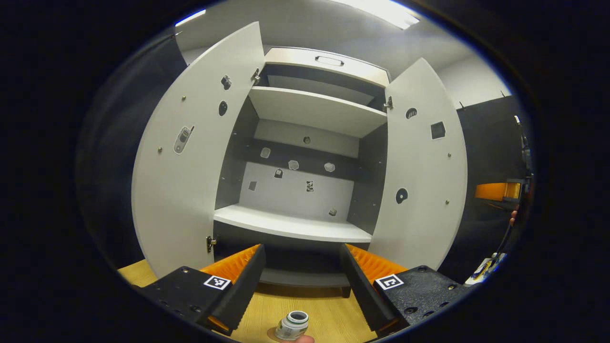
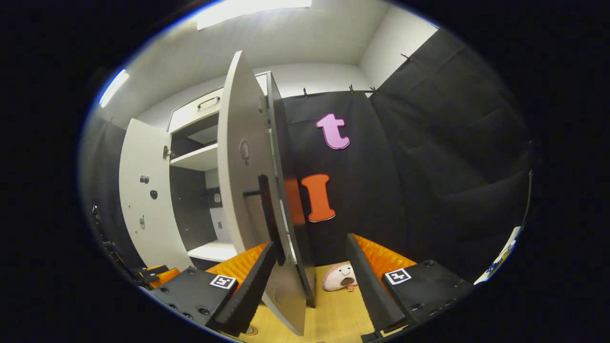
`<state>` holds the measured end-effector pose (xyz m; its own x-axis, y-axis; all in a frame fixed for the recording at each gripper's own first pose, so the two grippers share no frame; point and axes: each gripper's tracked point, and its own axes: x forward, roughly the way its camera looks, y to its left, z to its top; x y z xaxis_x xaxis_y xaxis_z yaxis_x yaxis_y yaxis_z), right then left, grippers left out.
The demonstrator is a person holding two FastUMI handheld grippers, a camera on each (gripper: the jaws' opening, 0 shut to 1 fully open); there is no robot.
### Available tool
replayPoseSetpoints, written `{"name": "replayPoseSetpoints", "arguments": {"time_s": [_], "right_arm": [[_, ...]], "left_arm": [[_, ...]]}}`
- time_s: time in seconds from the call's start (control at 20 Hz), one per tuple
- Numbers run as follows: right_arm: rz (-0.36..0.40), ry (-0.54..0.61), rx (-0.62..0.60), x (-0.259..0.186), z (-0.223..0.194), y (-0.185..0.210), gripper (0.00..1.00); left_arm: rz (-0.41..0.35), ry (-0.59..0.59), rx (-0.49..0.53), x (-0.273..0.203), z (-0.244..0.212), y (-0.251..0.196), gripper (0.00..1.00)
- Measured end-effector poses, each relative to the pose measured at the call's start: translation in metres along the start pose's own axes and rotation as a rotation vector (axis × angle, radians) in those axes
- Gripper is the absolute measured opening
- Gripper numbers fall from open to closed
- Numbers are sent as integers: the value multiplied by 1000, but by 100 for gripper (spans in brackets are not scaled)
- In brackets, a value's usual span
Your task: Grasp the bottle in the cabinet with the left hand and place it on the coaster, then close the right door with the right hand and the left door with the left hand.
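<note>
Nearest in the left gripper view, the bottle (image 1: 292, 326) stands upright on the wooden desk (image 1: 329, 314) at the bottom edge, on a round coaster (image 1: 272, 335) of which only a sliver shows. It sits low between the left gripper (image 1: 302, 267) fingers, which are spread wide apart and touch nothing. Beyond them the cabinet (image 1: 305, 157) faces the camera with both doors swung open — the left door (image 1: 190, 157) and the right door (image 1: 421, 171) — and its white shelves bare.

In the right gripper view, the right gripper (image 2: 310, 269) also has its fingers wide apart — the right door (image 2: 248, 190) seen edge-on, its lower edge reaching down between them, though contact cannot be made out. A small plush toy (image 2: 339, 277) lies on the desk just beyond, against the black cloth wall.
</note>
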<state>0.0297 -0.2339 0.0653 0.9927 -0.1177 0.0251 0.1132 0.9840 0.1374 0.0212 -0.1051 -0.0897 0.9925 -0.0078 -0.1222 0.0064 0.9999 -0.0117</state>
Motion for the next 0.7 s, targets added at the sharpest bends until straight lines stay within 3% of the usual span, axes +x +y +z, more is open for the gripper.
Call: {"name": "replayPoseSetpoints", "arguments": {"time_s": [0.35, 0.4, 0.45, 0.5, 0.55, 0.6, 0.65, 0.7], "right_arm": [[-77, -26, -94, 39, 24, 8, 98], [-102, -37, -115, 40, 26, 7, 89], [-125, -42, -129, 40, 27, 7, 87], [-144, -44, -133, 39, 27, 9, 87], [-156, -47, -134, 38, 27, 12, 96], [-170, -47, -138, 36, 26, 13, 87], [-189, -56, -138, 35, 27, 14, 96], [-207, -65, -143, 35, 27, 14, 96]], "left_arm": [[-1, 10, 37, -3, 13, 51, 95], [-1, 7, 42, -2, 14, 57, 95], [-3, 7, 46, 0, 15, 62, 95], [-8, 6, 45, 1, 16, 66, 95], [-15, 8, 40, 4, 16, 69, 95], [-23, 9, 37, 6, 16, 72, 95], [-26, 6, 41, 10, 17, 75, 95], [-28, -9, 49, 12, 20, 78, 95]]}}
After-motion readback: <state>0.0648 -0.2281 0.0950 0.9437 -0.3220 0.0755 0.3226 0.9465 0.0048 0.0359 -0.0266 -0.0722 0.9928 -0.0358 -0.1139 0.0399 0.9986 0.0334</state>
